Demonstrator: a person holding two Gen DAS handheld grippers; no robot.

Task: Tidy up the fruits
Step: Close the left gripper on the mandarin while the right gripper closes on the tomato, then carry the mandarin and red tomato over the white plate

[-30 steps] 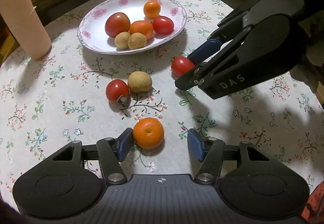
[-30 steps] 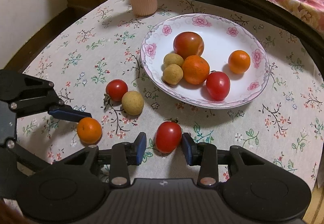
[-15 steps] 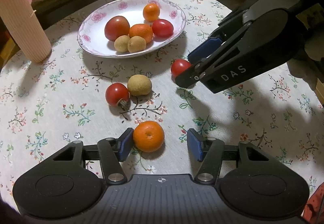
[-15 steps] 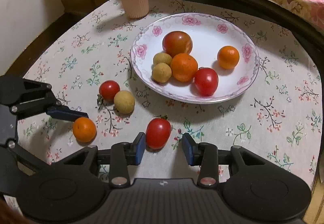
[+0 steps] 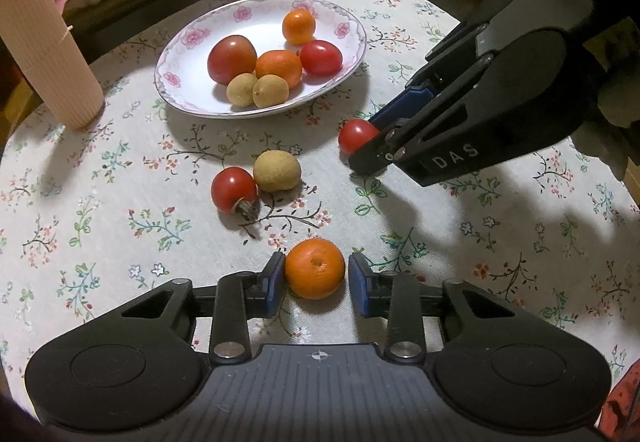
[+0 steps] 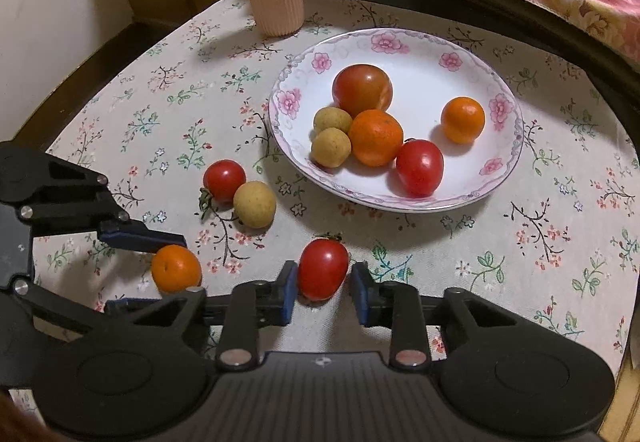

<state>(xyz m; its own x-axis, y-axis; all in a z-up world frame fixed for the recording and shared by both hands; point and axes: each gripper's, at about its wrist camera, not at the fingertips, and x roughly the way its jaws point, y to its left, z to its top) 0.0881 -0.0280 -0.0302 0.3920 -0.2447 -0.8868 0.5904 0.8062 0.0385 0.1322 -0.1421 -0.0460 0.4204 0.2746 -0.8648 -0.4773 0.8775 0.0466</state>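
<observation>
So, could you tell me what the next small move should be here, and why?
Probably finish closing the left gripper on the orange: its jaws are closing, but one pad looks short of it. The right gripper grips its tomato.

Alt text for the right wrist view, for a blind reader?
Fingers of the right gripper clamp a small red tomato on a floral tablecloth; beyond, a flowered white plate holds six fruits. At left, the left gripper is closing around a small orange.

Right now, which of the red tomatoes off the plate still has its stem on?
The small red tomato touching the yellowish longan, left of centre on the cloth: a dry stem juts from its near side. The other loose tomato sits between the right gripper's pads.
</observation>
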